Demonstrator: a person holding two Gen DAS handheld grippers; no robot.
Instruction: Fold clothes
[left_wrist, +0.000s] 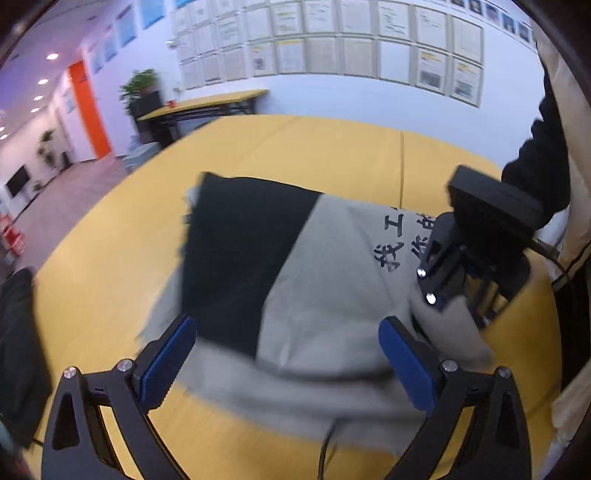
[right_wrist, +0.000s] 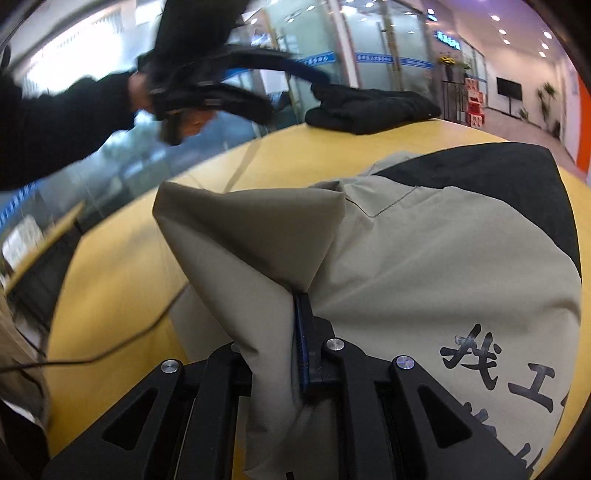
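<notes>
A grey and black garment (left_wrist: 332, 280) with dark printed characters lies bunched on the yellow table (left_wrist: 110, 258). In the left wrist view my left gripper (left_wrist: 288, 363) hovers over its near edge, open, with the blue pads (left_wrist: 170, 363) wide apart and nothing pinched. My right gripper (left_wrist: 432, 288) comes in from the right and is shut on a grey fold. In the right wrist view the right gripper (right_wrist: 291, 339) pinches a raised fold of the grey garment (right_wrist: 424, 266), cloth draping over its left finger. The left gripper (right_wrist: 291, 92) shows blurred at the top, held by a hand.
A folded black garment (right_wrist: 373, 107) rests at the table's far end, also at the left edge (left_wrist: 18, 350). A thin cable (right_wrist: 110, 350) runs across the table (right_wrist: 122, 266). A dark sleeve (right_wrist: 55, 129) reaches in. Another table (left_wrist: 207, 103) stands by the wall.
</notes>
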